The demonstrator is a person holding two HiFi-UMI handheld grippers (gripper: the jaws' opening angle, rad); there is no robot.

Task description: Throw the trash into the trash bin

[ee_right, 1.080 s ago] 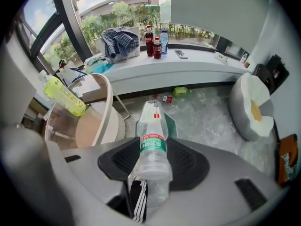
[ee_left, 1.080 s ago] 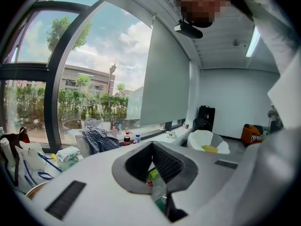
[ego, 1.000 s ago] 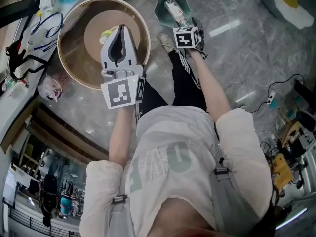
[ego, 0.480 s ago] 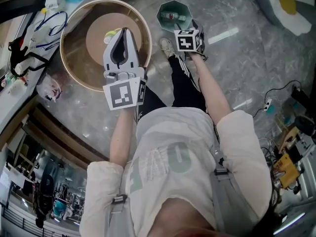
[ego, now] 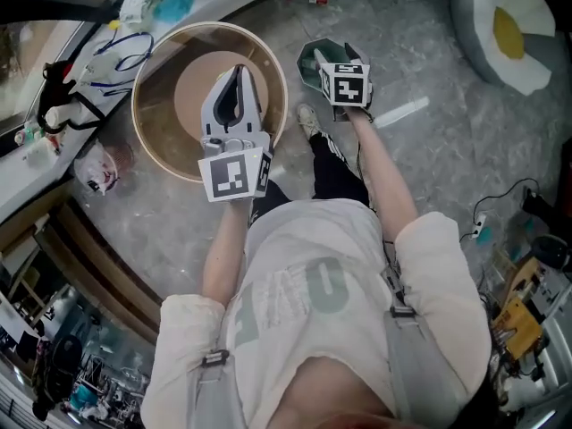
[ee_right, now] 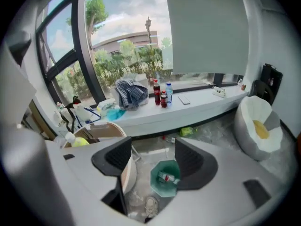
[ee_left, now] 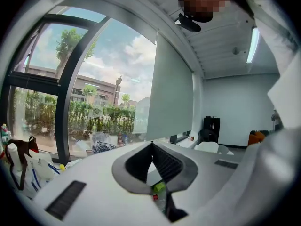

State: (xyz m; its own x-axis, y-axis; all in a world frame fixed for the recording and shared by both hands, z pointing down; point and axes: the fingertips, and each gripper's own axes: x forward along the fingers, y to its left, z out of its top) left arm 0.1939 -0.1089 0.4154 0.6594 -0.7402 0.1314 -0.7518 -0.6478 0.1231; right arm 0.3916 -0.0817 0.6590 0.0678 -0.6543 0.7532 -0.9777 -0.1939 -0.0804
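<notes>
The left gripper hangs over the round wood-rimmed table, jaws pressed together at the tips. A small green bit shows through the slot behind them. To its right, the right gripper is spread wide and empty above the green trash bin on the floor. A bottle lies inside the bin.

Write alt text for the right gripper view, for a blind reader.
The right gripper hangs with open fingers above a green trash bin holding a bottle. A round table stands left, a window ledge behind, an egg-patterned cushion right.
</notes>
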